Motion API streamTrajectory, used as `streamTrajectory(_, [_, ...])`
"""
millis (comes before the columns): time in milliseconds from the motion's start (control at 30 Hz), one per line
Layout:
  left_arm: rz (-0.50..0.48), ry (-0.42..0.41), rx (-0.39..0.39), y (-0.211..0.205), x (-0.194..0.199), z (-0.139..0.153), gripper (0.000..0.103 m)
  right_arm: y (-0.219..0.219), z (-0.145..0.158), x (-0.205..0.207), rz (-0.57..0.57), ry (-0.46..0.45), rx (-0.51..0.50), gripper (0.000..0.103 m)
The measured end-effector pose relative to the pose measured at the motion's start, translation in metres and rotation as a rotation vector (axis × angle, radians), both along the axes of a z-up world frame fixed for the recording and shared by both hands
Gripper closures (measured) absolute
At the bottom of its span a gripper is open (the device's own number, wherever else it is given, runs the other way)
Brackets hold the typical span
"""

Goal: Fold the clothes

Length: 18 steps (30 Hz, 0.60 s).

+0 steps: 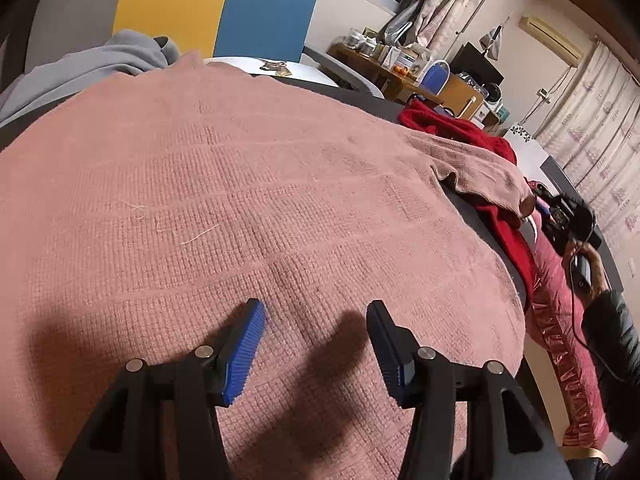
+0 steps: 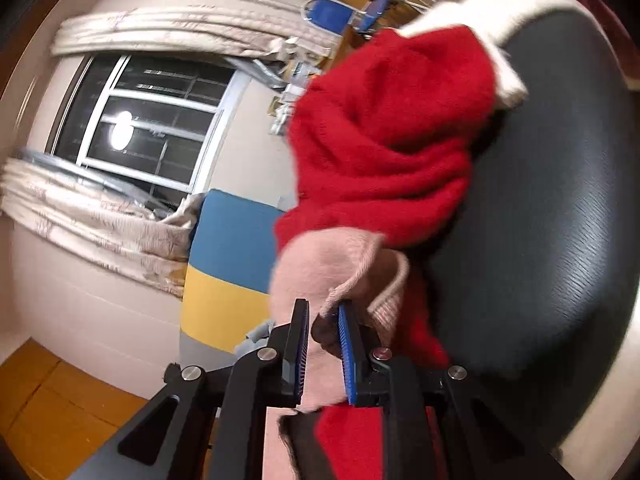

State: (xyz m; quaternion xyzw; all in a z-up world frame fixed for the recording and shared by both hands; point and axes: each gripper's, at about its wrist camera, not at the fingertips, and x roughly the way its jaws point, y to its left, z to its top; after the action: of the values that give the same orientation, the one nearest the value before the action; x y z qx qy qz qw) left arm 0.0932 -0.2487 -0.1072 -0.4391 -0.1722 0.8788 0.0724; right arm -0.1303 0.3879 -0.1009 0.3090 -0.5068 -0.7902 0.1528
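Left wrist view: the left gripper [image 1: 316,320] hovers low over a pink knit garment [image 1: 240,200] spread wide and mostly flat on a dark table [image 1: 480,208]. Its jaws stand wide apart with nothing between them. At the far left lies a grey garment [image 1: 100,60]. To the right, one pink sleeve [image 1: 480,168] lies draped over a red garment [image 1: 460,128], and its cuff end runs toward the right gripper [image 1: 560,212], seen small and dark at the table's edge.

Right wrist view: the right gripper [image 2: 324,332] has its jaws nearly together, pinching the pink cuff's [image 2: 344,276] edge. The red sweater [image 2: 392,140] is heaped just behind the cuff, with a white fluffy piece [image 2: 500,12] beyond it, all on the dark table [image 2: 560,220].

As I judge it, the step in hand is a sleeve fold on the pink garment: the right claw has the cuff and the left is free. The next move likely calls for carrying the cuff across onto the flat body while the left claw pins the cloth so it does not drag. The loose knit could stretch or catch on the red sweater beneath. How many folds are already made cannot be told.

No brand, label or readable writing shows in either view; a small picture card [image 1: 276,66] past the garment is too small to read.
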Motion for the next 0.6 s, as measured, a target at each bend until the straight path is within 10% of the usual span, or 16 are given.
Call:
streamTrajectory(467, [-0.014,0.010,0.017,-0.004,0.004,-0.001,0.048,-0.096,0.031,-0.019,0.161,0.020,0.152,0.085])
streamTrajectory(567, [-0.015,0.019,0.037,-0.006,0.004,-0.002,0.046,-0.062,0.033,0.013,0.026,0.029,0.191,0.059])
streamTrajectory(600, [-0.019,0.018,0.034,-0.005,0.004,-0.002,0.046,-0.043,0.032,0.026,-0.033,0.017,0.205,0.033])
